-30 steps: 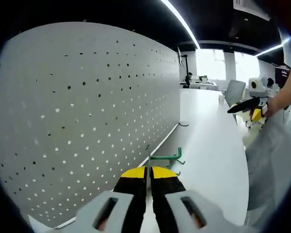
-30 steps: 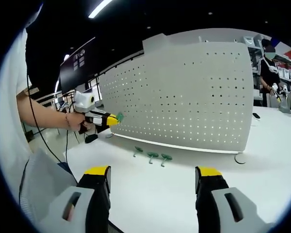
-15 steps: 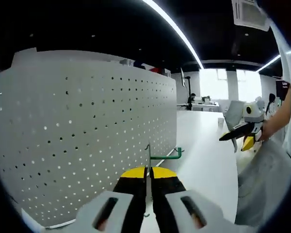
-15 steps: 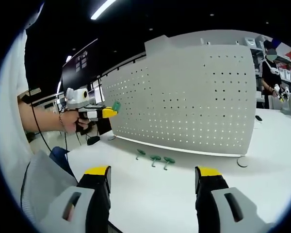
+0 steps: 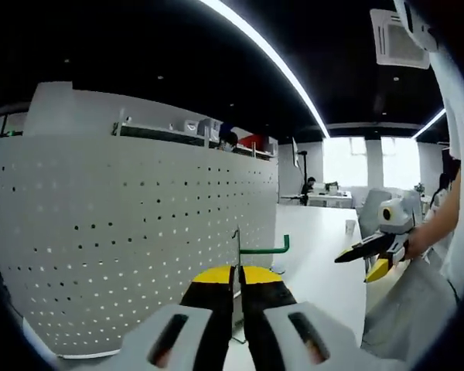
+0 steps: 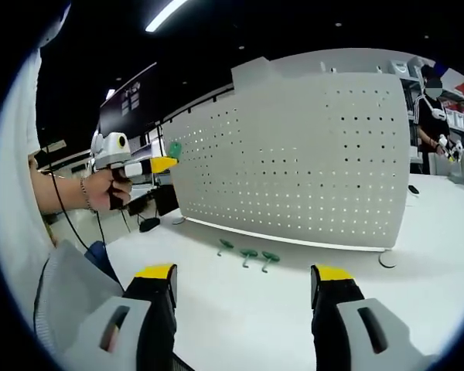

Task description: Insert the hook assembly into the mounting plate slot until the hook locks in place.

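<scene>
My left gripper is shut on a green hook with a thin metal stem, held up in front of the white perforated mounting plate. In the right gripper view that same left gripper is raised at the plate's left end, the green hook at its tip. My right gripper stands open above the white table, empty, well in front of the mounting plate. It also appears in the left gripper view as the right gripper, held in a hand.
Three spare green hooks lie on the white table near the plate's foot. A small round pad lies by the plate's right end. A person stands far right behind. Desks and windows sit beyond.
The left gripper has risen with the hook, from near the plate's bottom edge to about mid-height. The right gripper has stayed open and nearly still.
</scene>
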`<state>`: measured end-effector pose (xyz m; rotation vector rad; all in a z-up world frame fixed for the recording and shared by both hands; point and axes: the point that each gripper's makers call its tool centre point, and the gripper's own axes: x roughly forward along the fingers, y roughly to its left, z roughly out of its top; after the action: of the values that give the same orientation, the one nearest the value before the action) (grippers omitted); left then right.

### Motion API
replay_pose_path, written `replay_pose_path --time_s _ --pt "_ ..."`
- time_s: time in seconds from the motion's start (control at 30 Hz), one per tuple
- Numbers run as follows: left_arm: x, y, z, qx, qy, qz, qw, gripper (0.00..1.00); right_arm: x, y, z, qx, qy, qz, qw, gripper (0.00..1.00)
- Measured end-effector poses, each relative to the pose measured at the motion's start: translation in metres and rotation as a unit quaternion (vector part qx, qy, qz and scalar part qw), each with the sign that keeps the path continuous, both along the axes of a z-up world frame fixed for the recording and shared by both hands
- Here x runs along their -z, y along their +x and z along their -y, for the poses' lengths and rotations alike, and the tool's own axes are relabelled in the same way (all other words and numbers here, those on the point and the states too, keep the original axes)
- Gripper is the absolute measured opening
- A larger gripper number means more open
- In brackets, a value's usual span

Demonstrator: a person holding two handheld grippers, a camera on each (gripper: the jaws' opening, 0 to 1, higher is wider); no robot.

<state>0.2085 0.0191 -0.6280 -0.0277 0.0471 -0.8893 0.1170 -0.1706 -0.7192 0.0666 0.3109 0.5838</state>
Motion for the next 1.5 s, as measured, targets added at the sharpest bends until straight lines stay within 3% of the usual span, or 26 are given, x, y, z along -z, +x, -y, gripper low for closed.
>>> replay_pose_path --time_s 0.23,0.43,0.5,0.6,0.73,0.93,1.5 --pt "0.004 -0.003 0.003 0.002 0.005 -0.003 1.0000 0.02 -0.007 0.001 -0.001 -0.002 0.009 0.009 0.9999 0.68" --pt "0.009 -0.004 0.004 0.002 0.007 -0.009 0.9999 0.02 -0.034 0.001 -0.009 -0.014 0.041 0.059 0.9973 0.65" --pt "0.010 -0.005 0.005 0.002 0.006 -0.011 0.9999 0.02 -0.052 0.001 -0.014 -0.023 0.076 0.093 0.9925 0.65" --pt "0.011 -0.005 0.005 0.002 0.006 -0.012 0.9999 0.02 -0.069 -0.002 -0.020 -0.036 0.094 0.122 0.9875 0.64" --pt "0.011 -0.004 0.005 0.002 0.005 -0.011 0.9999 0.02 -0.069 0.000 -0.024 -0.042 0.085 0.116 0.9886 0.61" --pt "0.012 -0.005 0.005 0.000 0.005 -0.010 0.9999 0.02 -0.071 0.003 -0.032 -0.056 0.107 0.105 0.9871 0.61" --pt "0.013 -0.020 0.008 -0.010 -0.001 -0.011 0.9999 0.02 -0.081 0.023 -0.088 -0.106 0.121 0.098 0.9820 0.55"
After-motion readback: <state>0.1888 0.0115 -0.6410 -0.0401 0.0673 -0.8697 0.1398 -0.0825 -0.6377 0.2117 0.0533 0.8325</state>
